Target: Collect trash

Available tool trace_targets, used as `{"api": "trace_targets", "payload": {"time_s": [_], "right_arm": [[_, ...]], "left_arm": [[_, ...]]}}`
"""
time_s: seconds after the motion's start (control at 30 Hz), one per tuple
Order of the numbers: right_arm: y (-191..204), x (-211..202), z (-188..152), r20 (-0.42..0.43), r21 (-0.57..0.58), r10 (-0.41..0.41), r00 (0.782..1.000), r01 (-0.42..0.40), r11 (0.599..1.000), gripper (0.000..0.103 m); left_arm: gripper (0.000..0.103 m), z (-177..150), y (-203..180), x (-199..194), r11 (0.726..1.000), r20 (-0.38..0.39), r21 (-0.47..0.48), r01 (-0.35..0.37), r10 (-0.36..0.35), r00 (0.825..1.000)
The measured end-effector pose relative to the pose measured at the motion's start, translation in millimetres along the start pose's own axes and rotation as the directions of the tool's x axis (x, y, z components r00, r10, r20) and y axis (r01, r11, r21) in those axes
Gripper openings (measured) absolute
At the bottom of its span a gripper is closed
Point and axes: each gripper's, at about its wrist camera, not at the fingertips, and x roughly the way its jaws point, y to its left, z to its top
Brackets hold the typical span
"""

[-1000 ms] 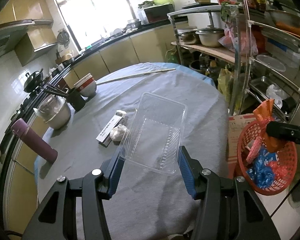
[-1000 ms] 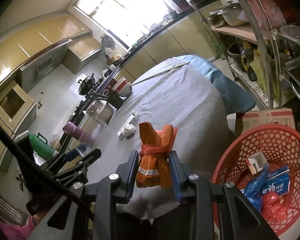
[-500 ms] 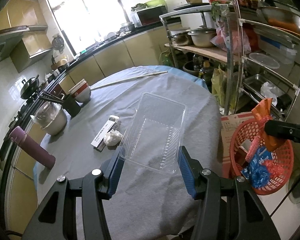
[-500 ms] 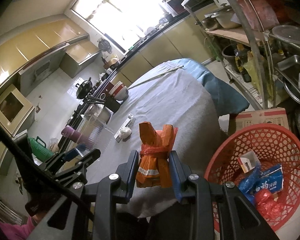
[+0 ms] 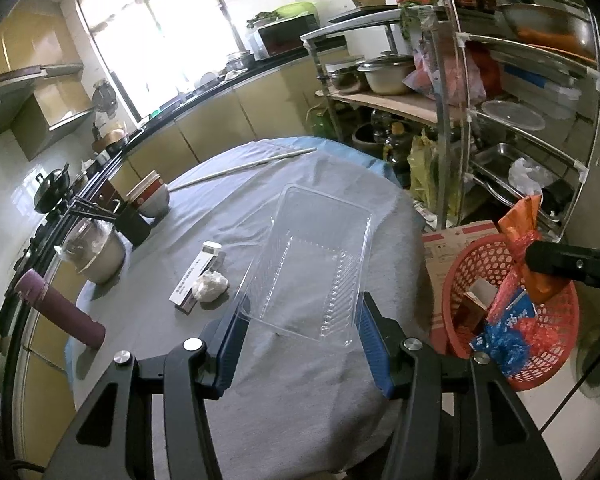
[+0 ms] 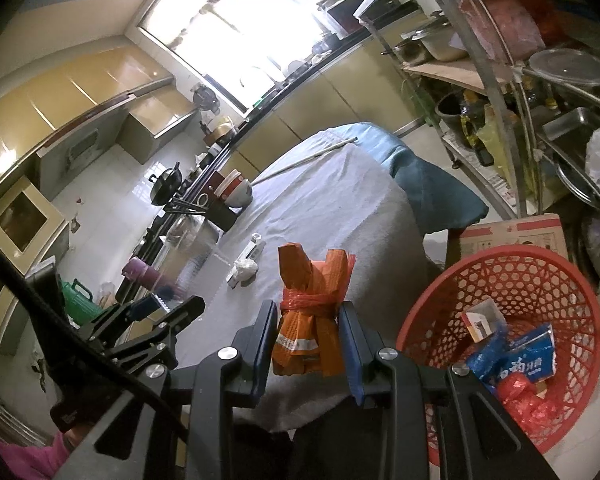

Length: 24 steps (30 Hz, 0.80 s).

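My left gripper (image 5: 302,320) is shut on a clear plastic tray (image 5: 314,262), held above the grey-clothed table (image 5: 312,392). My right gripper (image 6: 309,334) is shut on an orange wrapper bundle (image 6: 312,312) tied with red plastic, held just left of the red mesh basket (image 6: 512,280) on the floor. That basket (image 5: 460,280) holds blue and red wrappers and a small box. From the left wrist view the right gripper (image 5: 534,258) and its orange bundle (image 5: 518,236) hang over the basket. A crumpled white tissue (image 5: 210,286) and a slim box (image 5: 196,276) lie on the table.
A steel pot (image 5: 96,252), a maroon flask (image 5: 58,310), stacked bowls (image 5: 150,196) and a black holder (image 5: 134,224) line the table's left edge. Chopsticks (image 5: 248,166) lie at the far side. A metal shelf rack (image 5: 512,120) and a cardboard box (image 5: 460,236) stand right of the table.
Both grippers have drifted back from the table with their loads still held; the basket now sits closer under the orange bundle. Neither grip has changed.
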Motion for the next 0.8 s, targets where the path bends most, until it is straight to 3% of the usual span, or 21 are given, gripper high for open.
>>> {"api": "trace_targets", "payload": {"time_s": [0.43, 0.8], "right_arm": [[-32.2, -27.5, -4.2, 0.029, 0.052, -0.056, 0.998, 0.055, 0.997, 0.034], [-62.3, -39.2, -6.2, 0.043, 0.116, -0.097, 0.994, 0.092, 0.989, 0.034]], "left_arm": [[0.056, 6.7, -38.9, 4.8, 0.996, -0.015, 0.063, 0.065, -0.065, 0.998], [0.056, 2.2, -85.3, 15.2, 0.969, -0.068, 0.134, 0.208, -0.2, 0.977]]}}
